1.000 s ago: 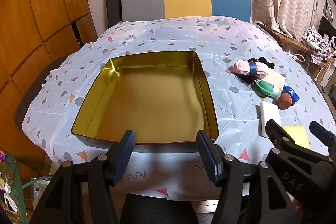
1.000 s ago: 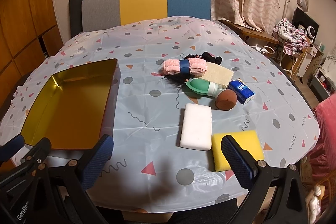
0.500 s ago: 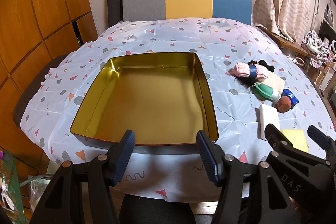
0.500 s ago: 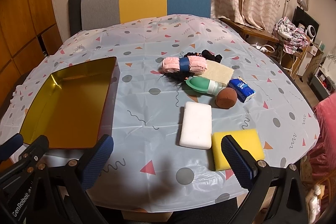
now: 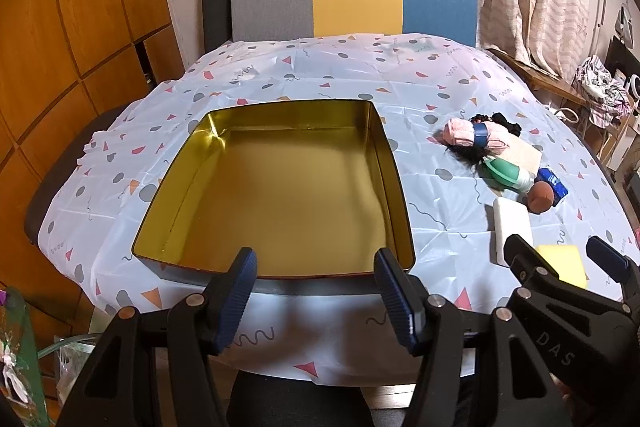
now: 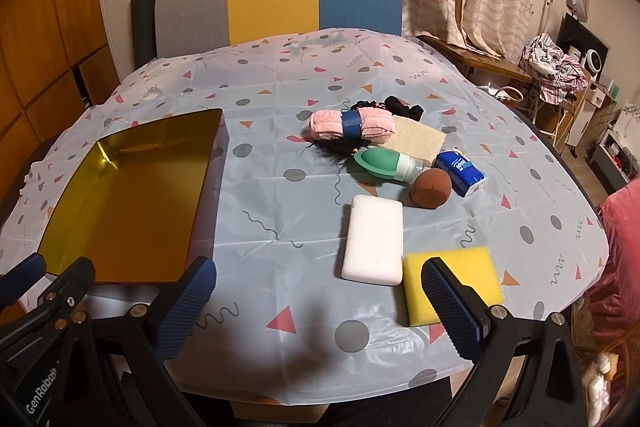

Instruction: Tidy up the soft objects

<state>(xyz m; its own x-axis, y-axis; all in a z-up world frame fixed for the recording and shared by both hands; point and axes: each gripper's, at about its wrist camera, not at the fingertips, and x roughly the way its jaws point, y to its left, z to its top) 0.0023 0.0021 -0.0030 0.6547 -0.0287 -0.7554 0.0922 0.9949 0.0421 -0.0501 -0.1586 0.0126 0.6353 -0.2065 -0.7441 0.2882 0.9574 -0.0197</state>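
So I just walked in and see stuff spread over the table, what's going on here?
A person holds a gripper in each hand, above the near edge of the table. Both the left gripper and the right gripper are open and hold nothing. The gold tin has nothing in it. The soft things lie in a group to its right: a white sponge, a yellow sponge, a rolled pink towel and a brown puff. Sorting has not begun.
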